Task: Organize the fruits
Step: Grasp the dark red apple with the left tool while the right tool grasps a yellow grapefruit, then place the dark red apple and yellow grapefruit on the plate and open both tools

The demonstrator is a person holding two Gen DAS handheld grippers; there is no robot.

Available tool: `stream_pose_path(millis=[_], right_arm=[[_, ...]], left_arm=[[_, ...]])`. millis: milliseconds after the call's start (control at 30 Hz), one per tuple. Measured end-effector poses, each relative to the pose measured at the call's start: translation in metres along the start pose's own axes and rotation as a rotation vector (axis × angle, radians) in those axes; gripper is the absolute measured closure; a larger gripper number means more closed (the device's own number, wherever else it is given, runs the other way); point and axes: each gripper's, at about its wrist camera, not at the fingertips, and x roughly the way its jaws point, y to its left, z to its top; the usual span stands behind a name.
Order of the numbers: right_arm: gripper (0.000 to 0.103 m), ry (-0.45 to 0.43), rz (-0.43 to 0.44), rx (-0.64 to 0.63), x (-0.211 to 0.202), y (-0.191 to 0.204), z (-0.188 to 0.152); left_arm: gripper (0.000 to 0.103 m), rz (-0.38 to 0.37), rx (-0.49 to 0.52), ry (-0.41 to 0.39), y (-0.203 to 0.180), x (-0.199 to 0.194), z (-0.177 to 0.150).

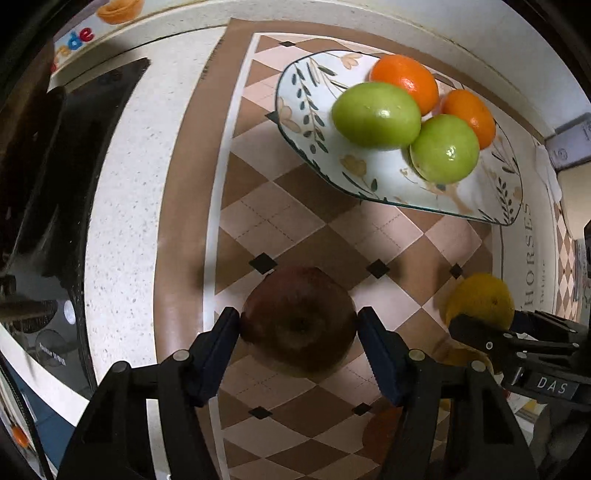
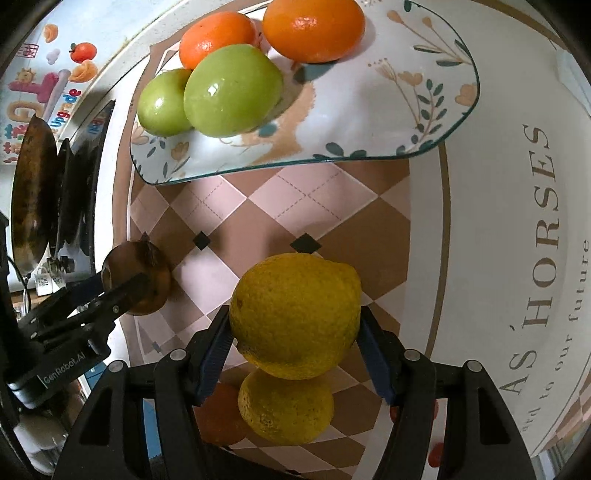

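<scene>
My left gripper [image 1: 298, 325] points straight down, its blue pads pressed on both sides of a dark red apple [image 1: 295, 306] on the checkered mat [image 1: 295, 229]. The right wrist view shows that gripper [image 2: 122, 286] clamped on the apple [image 2: 136, 258]. My right gripper [image 2: 295, 325] is shut on a yellow lemon [image 2: 295, 295]. Under it lie a second lemon [image 2: 286, 406] and an orange [image 2: 221, 413]. Beyond stands a floral plate [image 2: 369, 110] with two green apples [image 2: 232, 88] and two oranges [image 2: 314, 26].
A black cooktop [image 1: 55, 221] lies left of the mat on the speckled white counter [image 1: 122, 221]. A dark pan [image 2: 33, 192] sits on it. The mat's right border carries printed lettering [image 2: 543, 221]. A colourful box [image 2: 37, 92] stands at the back left.
</scene>
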Motion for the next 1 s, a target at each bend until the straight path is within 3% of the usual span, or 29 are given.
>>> stream_pose_path(millis=[267,467,600,733,900,1000], right_arm=[[0.036,-0.002,-0.038,-0.05,0.003,0.007,-0.004],[0.036,-0.075,0.002,-0.031,-0.023,0.004,-0.008],[0.036,-0.164,0.024,-0.019,-0.058,-0.001,0.006],[0.036,-0.217,0.003,0.001,-0.078,-0.013,0.04],[0.036,-0.203,-0.063,0.023,-0.073,-0.032,0.082],[0.036,-0.175,-0.078,0.024,-0.064,-0.034,0.096]], left_arm=[[0.039,-0.012,-0.014,-0.015,-0.002,-0.004,0.005],[0.039,-0.081,-0.013,-0.058,-0.006,-0.045,0.025],[0.039,-0.111,0.006,-0.122,-0.012,-0.079,0.059],[0.039,-0.069,0.042,-0.173,-0.013,-0.09,0.114],[0.039,-0.01,0.072,-0.113,-0.017,-0.056,0.169],[0.039,0.006,0.072,-0.055,-0.018,-0.034,0.183]])
